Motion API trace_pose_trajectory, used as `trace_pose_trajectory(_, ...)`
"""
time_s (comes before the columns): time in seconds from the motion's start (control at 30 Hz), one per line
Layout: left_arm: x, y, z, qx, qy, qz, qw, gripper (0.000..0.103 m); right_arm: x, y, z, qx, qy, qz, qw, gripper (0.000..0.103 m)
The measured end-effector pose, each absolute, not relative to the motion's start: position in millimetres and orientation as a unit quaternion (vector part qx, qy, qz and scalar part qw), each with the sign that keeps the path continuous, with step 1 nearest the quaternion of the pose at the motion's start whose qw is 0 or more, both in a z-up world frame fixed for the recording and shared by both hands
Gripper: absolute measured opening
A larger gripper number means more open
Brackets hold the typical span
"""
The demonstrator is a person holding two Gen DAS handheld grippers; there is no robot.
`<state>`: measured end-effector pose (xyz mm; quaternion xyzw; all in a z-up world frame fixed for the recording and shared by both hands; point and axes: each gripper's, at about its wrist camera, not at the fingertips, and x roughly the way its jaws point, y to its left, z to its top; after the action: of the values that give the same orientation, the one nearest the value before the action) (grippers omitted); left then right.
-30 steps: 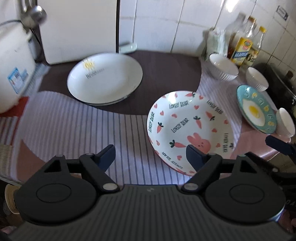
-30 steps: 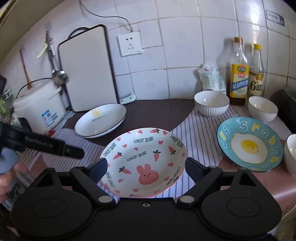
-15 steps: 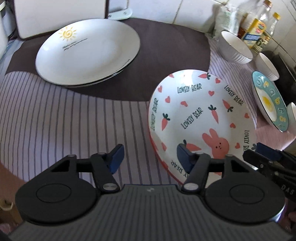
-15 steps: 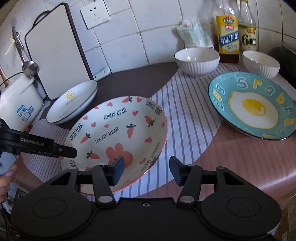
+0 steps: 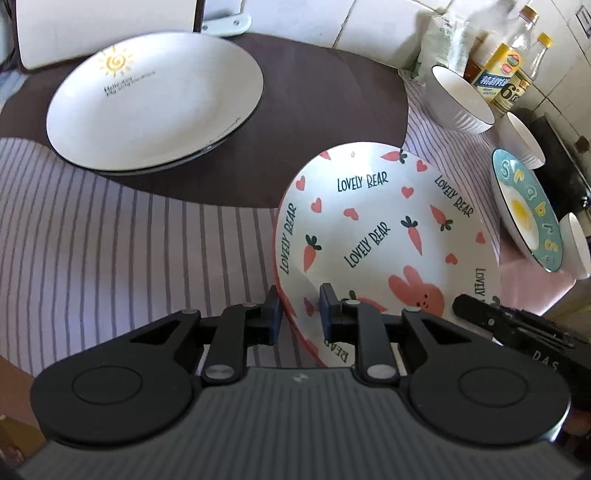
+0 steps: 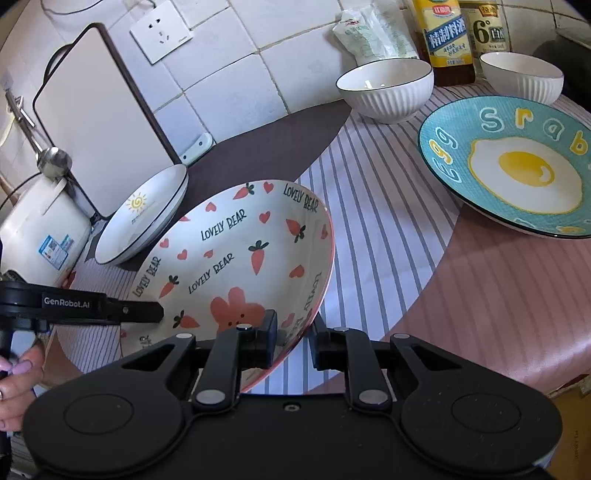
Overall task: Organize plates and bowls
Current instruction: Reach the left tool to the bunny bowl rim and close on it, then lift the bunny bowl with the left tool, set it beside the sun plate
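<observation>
Left gripper [image 5: 300, 312]: jaws narrowed onto the near-left rim of the white ceramic bowl printed with carrots, hearts and a pink rabbit [image 5: 384, 236], one finger outside the wall, one inside; whether the pads press the rim fully cannot be told; right gripper [image 6: 293, 334]: jaws likewise drawn in around the near-right rim of the same bowl [image 6: 236, 254], one finger inside, one outside; the bowl sits tilted between the two grippers, over the striped cloth of the counter [image 6: 388, 229]; a hand with pale painted nails [image 6: 14, 384] shows at the left edge of the right wrist view, holding the left gripper's handle.

Beyond the bowl, left: white shallow ceramic plate with a yellow sun motif [image 5: 155, 99], stacked on another plate, on the dark brown part of the cloth; right: round teal plate with a fried-egg design [image 6: 517, 166], flat on the counter, apart from the bowl.

Further back: two white ribbed bowls with dark rims [image 6: 386, 88] [image 6: 522, 75], just behind the teal plate; behind these, two bottles [image 6: 448, 33] and a packet [image 6: 373, 37] against the tiled wall; far left: white cutting board [image 6: 99, 122] leaning upright, white rice cooker [image 6: 40, 229] beside it.
</observation>
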<state>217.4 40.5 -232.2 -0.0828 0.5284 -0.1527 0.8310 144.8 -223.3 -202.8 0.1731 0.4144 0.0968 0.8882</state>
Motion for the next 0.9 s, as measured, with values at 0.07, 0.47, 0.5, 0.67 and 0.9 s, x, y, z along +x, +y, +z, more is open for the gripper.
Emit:
trace_pose_trajectory(0.07,220,41,-235,-0.094,0.535,-0.154,0.826,0.024,146,-225,-204,0.175,0.411,0.097,0.889,0.021)
trace_pose_trajectory(0.47,221,32,-223,-0.066,0.536,-0.153,0.827,0.023,151,-225,-197,0.118,0.394,0.127,0.902,0.024)
trace_pose_trajectory(0.5,221,32,-221,-0.063,0.532,-0.154,0.830,0.023,151,-224,-197,0.110,0.392,0.129,0.904,0.024)
trace_pose_trajectory(0.67,228,32,-205,-0.063,0.515,-0.153,0.841,0.023,163,-229,-188,0.120,0.376,0.138,0.908,0.024)
trace_pose_trajectory(0.9,269,30,-185,-0.065,0.503,-0.157,0.847,0.023,204,-224,-170,0.088,0.349,0.141,0.922,0.025)
